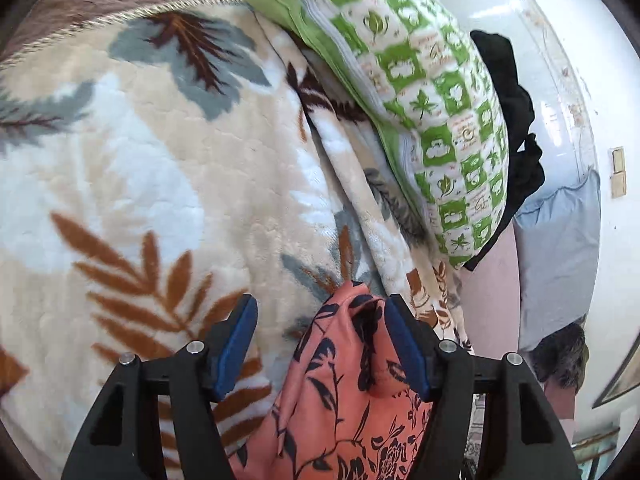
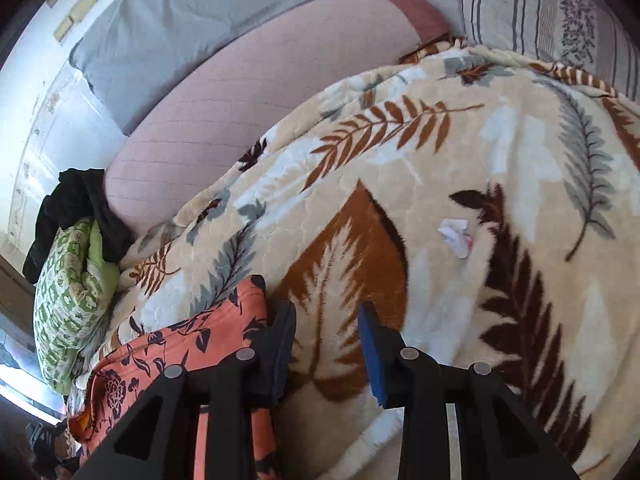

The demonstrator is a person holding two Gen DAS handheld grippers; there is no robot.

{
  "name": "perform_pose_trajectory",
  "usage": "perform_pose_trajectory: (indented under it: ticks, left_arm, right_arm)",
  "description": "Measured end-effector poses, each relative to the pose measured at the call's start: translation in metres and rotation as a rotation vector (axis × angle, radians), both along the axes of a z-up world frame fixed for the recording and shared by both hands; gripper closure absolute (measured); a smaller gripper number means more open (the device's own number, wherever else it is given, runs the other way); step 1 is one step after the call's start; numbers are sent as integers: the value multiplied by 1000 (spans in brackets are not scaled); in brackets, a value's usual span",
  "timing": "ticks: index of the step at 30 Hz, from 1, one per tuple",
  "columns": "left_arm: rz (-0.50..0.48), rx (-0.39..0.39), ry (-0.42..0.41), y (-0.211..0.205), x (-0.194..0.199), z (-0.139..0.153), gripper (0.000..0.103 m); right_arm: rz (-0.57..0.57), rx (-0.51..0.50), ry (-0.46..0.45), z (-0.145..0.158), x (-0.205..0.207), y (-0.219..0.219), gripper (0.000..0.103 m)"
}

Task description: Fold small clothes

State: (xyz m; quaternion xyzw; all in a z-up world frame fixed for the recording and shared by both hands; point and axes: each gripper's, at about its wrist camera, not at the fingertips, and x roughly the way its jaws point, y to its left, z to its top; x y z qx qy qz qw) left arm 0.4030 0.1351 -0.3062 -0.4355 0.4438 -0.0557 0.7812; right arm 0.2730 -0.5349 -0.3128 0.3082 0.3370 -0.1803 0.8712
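Observation:
A coral-orange garment with a dark floral print (image 1: 340, 392) lies on a cream leaf-patterned blanket (image 1: 160, 168). In the left wrist view my left gripper (image 1: 322, 312) is open; the garment bunches up between its fingers, against the right blue pad (image 1: 404, 348), with the left pad standing apart. In the right wrist view the same garment (image 2: 176, 352) lies to the left of my right gripper (image 2: 326, 320), which is open and empty over the blanket (image 2: 440, 208); its left finger (image 2: 282, 344) is at the garment's edge.
A green-and-white patterned pillow (image 1: 420, 92) and a black garment (image 1: 508, 116) lie beyond the blanket. A pink bed sheet (image 2: 256, 92), a grey pillow (image 2: 192, 20) and a striped pillow (image 2: 552, 16) are at the head. A crumpled white paper (image 2: 456, 236) sits on the blanket.

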Motion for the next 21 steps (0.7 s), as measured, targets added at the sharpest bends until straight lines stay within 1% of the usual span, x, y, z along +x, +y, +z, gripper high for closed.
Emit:
perform_pose_trajectory:
  ticks: [2, 3, 4, 5, 7, 9, 10, 11, 12, 14, 15, 17, 20, 21]
  left_arm:
    - [14, 33, -15, -2, -23, 12, 36]
    - [29, 62, 2, -7, -36, 17, 36]
    - [38, 82, 20, -8, -46, 19, 36]
    - [41, 90, 28, -13, -59, 21, 36]
    - [60, 120, 50, -25, -81, 19, 36]
    - [90, 201, 83, -33, -95, 13, 36]
    - [114, 261, 101, -35, -98, 9, 36]
    - [131, 323, 136, -36, -99, 4, 36]
    - [119, 360, 173, -39, -96, -3, 36]
    - [99, 390, 171, -42, -93, -3, 36]
    - [96, 392, 178, -43, -93, -1, 36]
    - [74, 386, 190, -43, -90, -3, 36]
    - [53, 359, 196, -39, -84, -5, 36]
    - [48, 350, 198, -36, -83, -6, 36]
  right_arm:
    - [32, -31, -27, 12, -16, 9, 67]
    - [52, -39, -36, 19, -22, 16, 68]
    - [78, -36, -47, 25, -25, 25, 66]
    - [114, -27, -54, 29, -25, 35, 66]
    - [223, -15, -42, 37, -17, 68, 66]
    - [362, -22, -13, 39, -5, 113, 66]
    - [434, -33, 9, 39, 3, 139, 66]
    - [502, -41, 30, 39, 11, 166, 66]
    - [569, -45, 47, 37, 18, 193, 66]
    - [700, -59, 96, 31, 38, 249, 66]
    - [753, -73, 130, 26, 50, 276, 66]
    - [824, -86, 180, 15, 74, 324, 66]
    - [913, -69, 249, -4, 114, 385, 66]
    - [926, -102, 276, -9, 128, 404, 66]
